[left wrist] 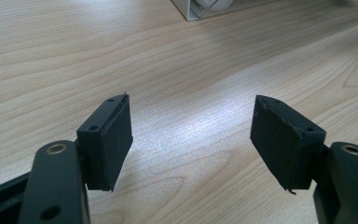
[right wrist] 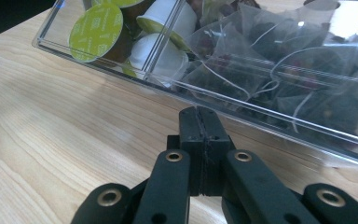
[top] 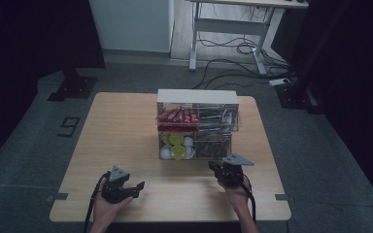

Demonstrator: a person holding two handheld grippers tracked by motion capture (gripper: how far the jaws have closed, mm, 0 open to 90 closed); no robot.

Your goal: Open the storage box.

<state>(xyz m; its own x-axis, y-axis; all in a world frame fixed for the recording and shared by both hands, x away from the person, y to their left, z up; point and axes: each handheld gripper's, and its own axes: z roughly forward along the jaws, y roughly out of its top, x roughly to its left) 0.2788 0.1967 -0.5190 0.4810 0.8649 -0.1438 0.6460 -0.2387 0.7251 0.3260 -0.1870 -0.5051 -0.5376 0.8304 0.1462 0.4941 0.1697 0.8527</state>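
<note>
While left gripper [top: 137, 187] gapes wide, right gripper [top: 212, 166] pressed together empty, clear organizer [top: 196, 127] lengthwise across table [top: 116, 141].

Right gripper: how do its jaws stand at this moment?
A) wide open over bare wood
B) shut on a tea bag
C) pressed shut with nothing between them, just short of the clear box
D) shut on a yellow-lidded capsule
C: in the right gripper view the right gripper has both jaws pressed together with nothing between them, near the wall of the clear box that holds the tea bags.
</note>
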